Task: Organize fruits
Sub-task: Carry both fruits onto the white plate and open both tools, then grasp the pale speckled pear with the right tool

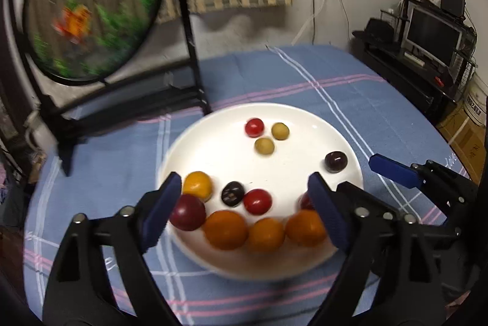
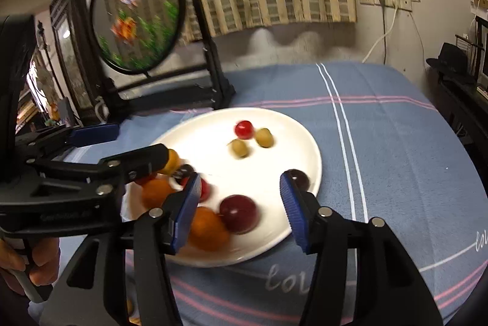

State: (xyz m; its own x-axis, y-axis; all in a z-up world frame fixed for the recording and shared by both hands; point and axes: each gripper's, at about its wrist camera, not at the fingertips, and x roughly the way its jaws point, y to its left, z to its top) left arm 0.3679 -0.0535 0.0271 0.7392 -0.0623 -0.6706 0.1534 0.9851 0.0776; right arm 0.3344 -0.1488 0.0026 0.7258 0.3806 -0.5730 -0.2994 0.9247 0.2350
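Observation:
A white plate on the blue checked cloth holds small round fruits: a row of orange ones at the near rim, a dark red plum, red ones, dark purple ones and two yellow-green ones. My left gripper is open and empty, its jaws spread over the plate's near rim. My right gripper is open and empty over the plate's near right part, with a dark red plum between its fingers, untouched. It also shows in the left wrist view.
A black stand with a round painted panel stands on the cloth behind and left of the plate. Striped curtains hang behind. A dark shelf with a monitor stands right of the table.

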